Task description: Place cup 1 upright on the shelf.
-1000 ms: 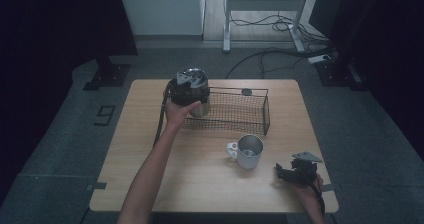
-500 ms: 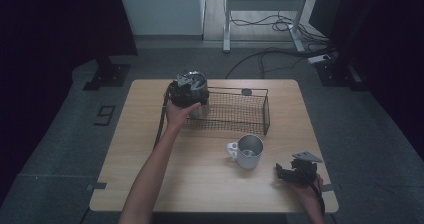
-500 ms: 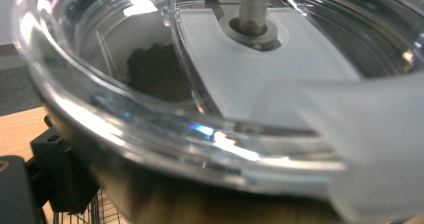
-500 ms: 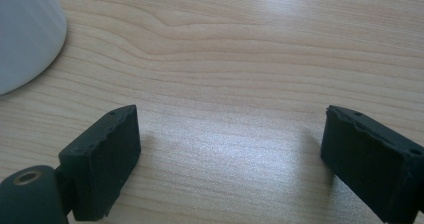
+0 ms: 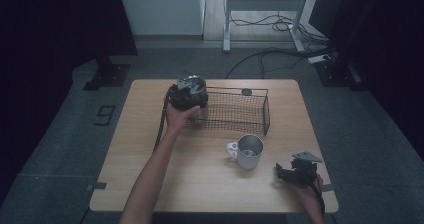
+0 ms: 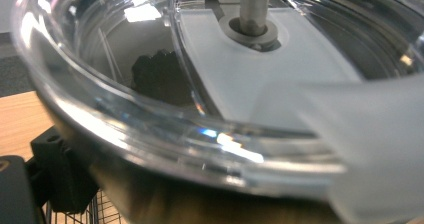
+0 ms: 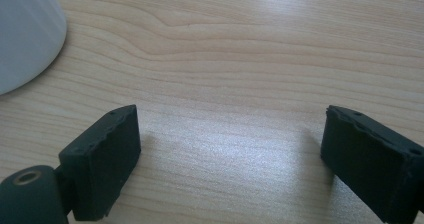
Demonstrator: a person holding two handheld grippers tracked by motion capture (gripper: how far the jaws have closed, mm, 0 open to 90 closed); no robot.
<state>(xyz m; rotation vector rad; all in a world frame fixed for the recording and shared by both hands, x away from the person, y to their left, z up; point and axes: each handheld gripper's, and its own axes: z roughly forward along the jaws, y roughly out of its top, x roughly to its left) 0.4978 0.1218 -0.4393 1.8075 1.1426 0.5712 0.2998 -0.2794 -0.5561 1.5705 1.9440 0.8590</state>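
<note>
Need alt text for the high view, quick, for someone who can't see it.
The left gripper holds a lidded metal cup at the left end of a wire basket on a wooden table. A metal mug stands in front of the basket, and the right gripper rests near the table's front right corner.

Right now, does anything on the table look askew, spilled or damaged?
Nothing stands out. The left gripper holds a lidded steel cup at the left end of the wire basket. The mug stands upright on the table, nothing spilled. The right gripper rests open beside it.
</note>
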